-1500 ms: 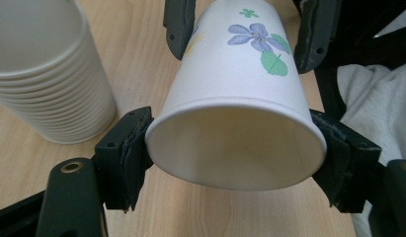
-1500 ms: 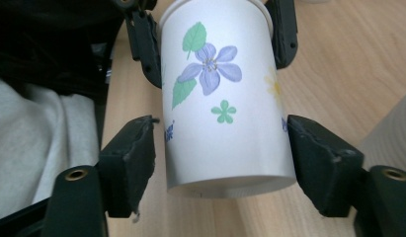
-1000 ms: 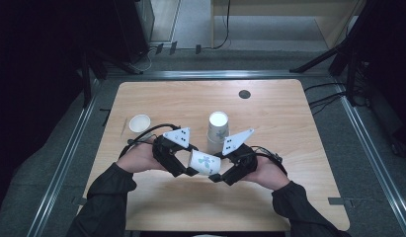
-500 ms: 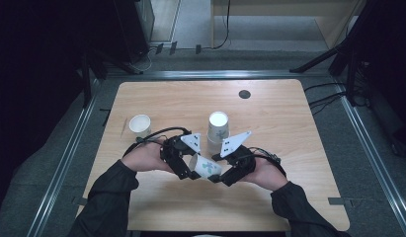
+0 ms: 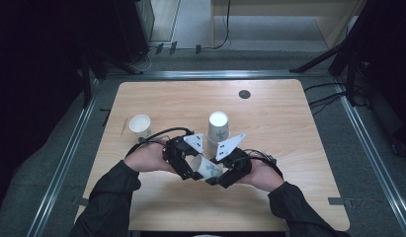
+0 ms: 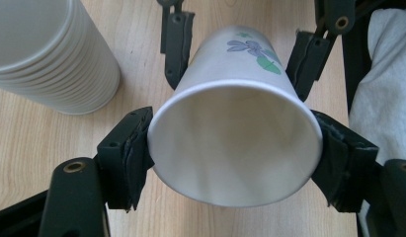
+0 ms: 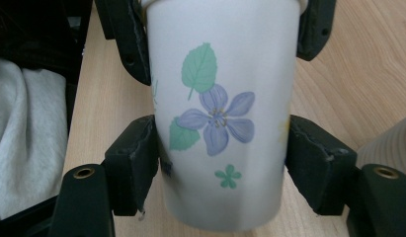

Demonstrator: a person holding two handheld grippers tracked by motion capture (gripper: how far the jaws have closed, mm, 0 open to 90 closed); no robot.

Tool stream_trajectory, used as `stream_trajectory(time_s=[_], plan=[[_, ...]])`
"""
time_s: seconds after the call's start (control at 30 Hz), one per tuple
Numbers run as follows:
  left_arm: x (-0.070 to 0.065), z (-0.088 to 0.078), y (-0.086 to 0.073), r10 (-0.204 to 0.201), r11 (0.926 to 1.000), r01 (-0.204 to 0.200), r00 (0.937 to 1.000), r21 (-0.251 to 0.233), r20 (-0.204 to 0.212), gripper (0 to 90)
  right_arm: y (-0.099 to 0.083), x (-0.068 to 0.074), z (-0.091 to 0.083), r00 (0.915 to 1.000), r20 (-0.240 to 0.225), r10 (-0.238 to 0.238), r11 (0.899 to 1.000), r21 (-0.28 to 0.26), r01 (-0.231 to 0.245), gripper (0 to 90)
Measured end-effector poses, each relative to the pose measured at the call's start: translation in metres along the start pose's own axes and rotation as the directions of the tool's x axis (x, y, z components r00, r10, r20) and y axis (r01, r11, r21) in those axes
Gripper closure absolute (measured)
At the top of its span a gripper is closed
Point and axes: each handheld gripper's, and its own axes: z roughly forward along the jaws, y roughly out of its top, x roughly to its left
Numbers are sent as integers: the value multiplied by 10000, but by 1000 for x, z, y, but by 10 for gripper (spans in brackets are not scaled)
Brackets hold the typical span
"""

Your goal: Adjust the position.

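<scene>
On the worktop [image 5: 299,148], near the middle of its near edge, a flowered paper cup [image 5: 205,167] lies level, its long axis along that edge, mouth toward the left gripper [image 5: 186,168], which clamps its rim. The right gripper [image 5: 221,177], jaws just closing, clamps its base end.

In the high view, the tongs' plates and the hands hide much of the flowered cup [image 5: 206,168] lying between them. The cup stack [image 6: 47,54] is cut off by the left gripper view's top-left edge. The far dark disc [image 5: 244,94] on the desk [image 5: 289,128] is too small to identify.
</scene>
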Motion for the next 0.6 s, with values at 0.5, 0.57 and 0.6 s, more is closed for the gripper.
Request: stream_trajectory(time_s=[0.5, 0.57, 0.6], plan=[[8, -8, -17, -627, 9882, 609, 9980, -1407, -80, 123, -1, -3, -14, 9996, 264, -74, 9991, -426, 85, 336], [7, -10, -21, -633, 9814, 594, 9979, -1826, -153, 125, -1, -3, -17, 9996, 278, 76, 9988, -492, -62, 336], [7, -11, -23, -764, 9767, 745, 9971, -2014, -18, 127, -1, -3, -18, 9996, 288, 78, 9984, -558, -62, 336]])
